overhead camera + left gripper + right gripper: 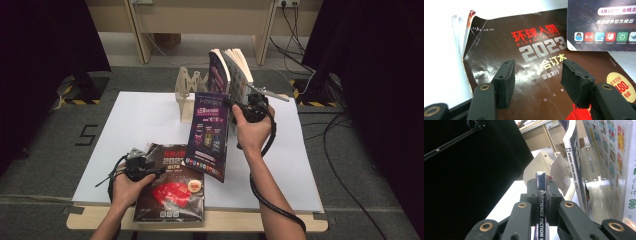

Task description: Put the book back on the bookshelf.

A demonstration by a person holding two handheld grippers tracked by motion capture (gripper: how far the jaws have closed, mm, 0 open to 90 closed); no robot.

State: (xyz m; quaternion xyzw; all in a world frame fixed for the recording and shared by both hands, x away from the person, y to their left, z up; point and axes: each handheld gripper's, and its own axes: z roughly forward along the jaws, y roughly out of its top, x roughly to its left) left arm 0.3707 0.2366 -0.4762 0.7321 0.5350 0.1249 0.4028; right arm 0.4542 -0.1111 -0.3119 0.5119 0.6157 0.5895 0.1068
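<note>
The white table (145,120) spreads wide, with bare surface all across its far-left half and along the right edge, plenty of free room out there. At the far middle stands the pale wooden rack (189,92), and two upright books (231,70) lean in it, spines rising steeply. Down at the near edge lies the dark 2023 volume (172,187), flat, its long axis running away from the person, its bottom edge just overhanging the table's near rim.

And here's the action: the purple magazine (210,135) hangs in the air just in front of the rack, long axis close to vertical, cover facing the person, its lower corner dipping over the dark volume's far-right corner. The right gripper (543,192) is clenched tight on that magazine's spine, pads pressing both sides, spine lettering running up between them.

The left gripper (537,77) hovers over the dark volume, jaws spread wide, nothing pinched between them.
</note>
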